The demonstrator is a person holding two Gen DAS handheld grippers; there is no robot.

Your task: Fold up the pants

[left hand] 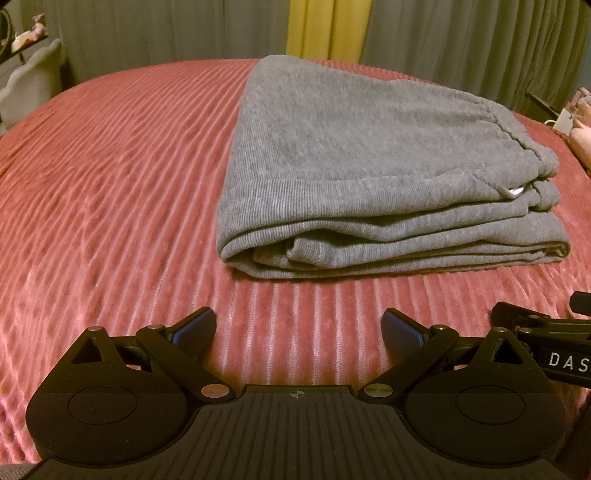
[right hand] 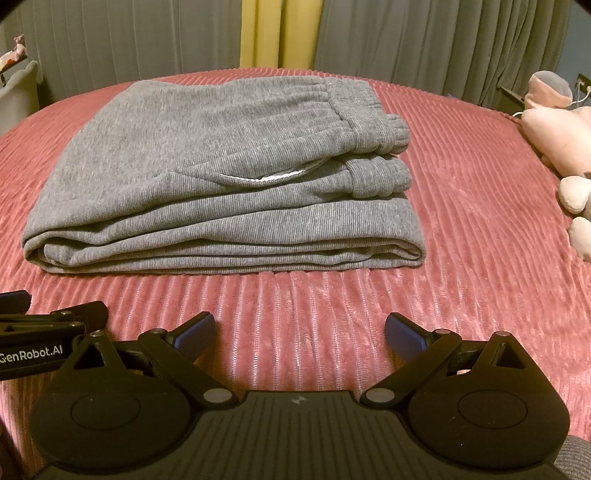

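Observation:
Grey knit pants (left hand: 369, 162) lie folded into a flat stack on the pink ribbed bedspread (left hand: 110, 177), their waistband at the right and several layered edges facing me. In the right wrist view the same pants (right hand: 221, 170) sit ahead and to the left, the elastic waistband at the far right. My left gripper (left hand: 300, 328) is open over bare bedspread, short of the stack and touching nothing. My right gripper (right hand: 300, 330) is open too, empty, just in front of the stack. Each gripper shows at the edge of the other's view.
A pink plush toy (right hand: 561, 140) lies at the bed's right side. Grey curtains (right hand: 424, 40) with a yellow panel (right hand: 277, 33) hang behind the bed. A pale chair back (left hand: 33, 81) stands at the far left. The bedspread (right hand: 480, 206) continues right of the stack.

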